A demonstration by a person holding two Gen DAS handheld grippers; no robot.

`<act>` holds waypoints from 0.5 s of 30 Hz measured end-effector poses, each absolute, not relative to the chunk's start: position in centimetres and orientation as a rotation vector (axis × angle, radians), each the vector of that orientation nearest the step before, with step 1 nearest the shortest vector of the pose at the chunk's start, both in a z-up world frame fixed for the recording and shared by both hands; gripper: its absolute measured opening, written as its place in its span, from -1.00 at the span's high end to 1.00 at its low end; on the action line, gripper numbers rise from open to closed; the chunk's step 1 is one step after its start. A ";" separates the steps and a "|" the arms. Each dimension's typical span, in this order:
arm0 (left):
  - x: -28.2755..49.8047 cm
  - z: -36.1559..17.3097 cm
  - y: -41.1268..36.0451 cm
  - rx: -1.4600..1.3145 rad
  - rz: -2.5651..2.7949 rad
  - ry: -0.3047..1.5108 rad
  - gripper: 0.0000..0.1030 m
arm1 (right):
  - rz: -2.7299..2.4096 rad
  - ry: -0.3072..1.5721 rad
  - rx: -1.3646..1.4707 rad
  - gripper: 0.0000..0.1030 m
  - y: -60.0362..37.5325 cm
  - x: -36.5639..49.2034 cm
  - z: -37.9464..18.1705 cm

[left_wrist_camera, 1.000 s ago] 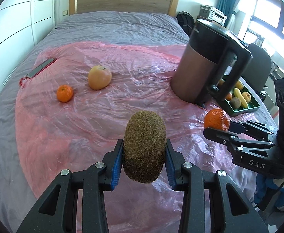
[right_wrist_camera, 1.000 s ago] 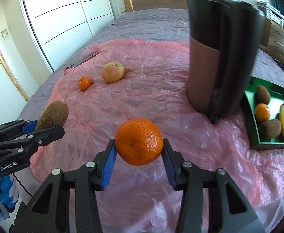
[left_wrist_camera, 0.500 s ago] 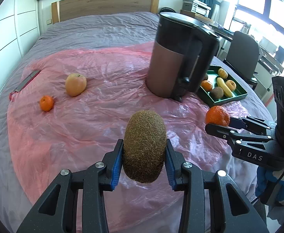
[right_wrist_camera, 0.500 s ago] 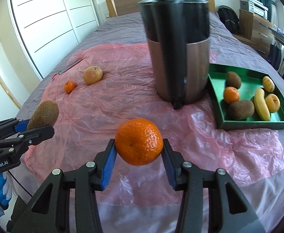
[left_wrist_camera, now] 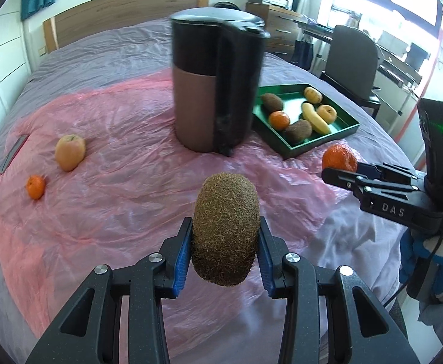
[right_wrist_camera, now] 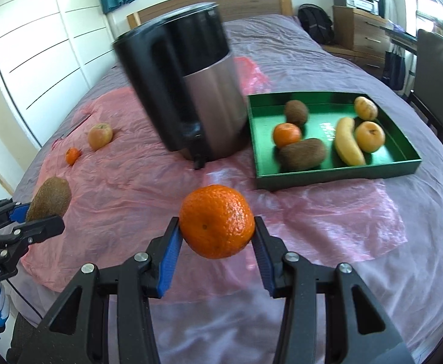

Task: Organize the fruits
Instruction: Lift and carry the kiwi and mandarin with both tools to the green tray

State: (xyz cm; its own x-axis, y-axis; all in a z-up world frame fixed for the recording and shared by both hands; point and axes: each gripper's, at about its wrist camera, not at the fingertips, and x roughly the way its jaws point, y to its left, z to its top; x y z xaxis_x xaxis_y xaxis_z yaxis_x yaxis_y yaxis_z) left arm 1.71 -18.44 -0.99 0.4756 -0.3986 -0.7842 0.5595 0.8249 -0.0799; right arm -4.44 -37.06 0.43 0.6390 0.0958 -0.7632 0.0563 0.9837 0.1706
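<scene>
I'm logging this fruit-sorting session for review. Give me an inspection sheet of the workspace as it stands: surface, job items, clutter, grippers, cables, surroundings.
Surface: crinkled pink plastic sheet spread over a grey bedspread.
Job's things: green rectangular tray holding two kiwis, a mandarin, a banana and two yellowish round fruits; loose yellow-red apple and small loose mandarin on the sheet.
Clutter: tall black-and-copper kettle beside the tray; flat dark object at the sheet's edge.
Grippers: left gripper shut on a fuzzy brown kiwi; right gripper shut on a large orange mandarin.
Cables: thin black cable by the right gripper.
Surroundings: wooden headboard, white wardrobe, grey chair.
</scene>
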 end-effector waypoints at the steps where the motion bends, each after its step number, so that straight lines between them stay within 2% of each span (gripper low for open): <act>1: 1.6 -0.9 -19.4 0.205 -0.611 0.899 0.33 | 0.010 0.874 0.191 -0.22 -37.9 -4.5 0.5; 15: 4.8 -0.2 -32.8 0.275 -0.794 0.870 0.33 | -0.165 0.788 0.200 -0.22 -49.5 -0.8 1.9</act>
State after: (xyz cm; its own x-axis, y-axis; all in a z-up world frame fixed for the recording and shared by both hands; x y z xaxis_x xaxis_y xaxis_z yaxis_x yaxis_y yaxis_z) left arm 4.76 -32.83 -0.15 0.3869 -0.5081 -0.7695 0.7195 0.6883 -0.0927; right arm -0.76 -49.52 1.92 0.6938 -0.0725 -0.7165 0.2212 0.9683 0.1162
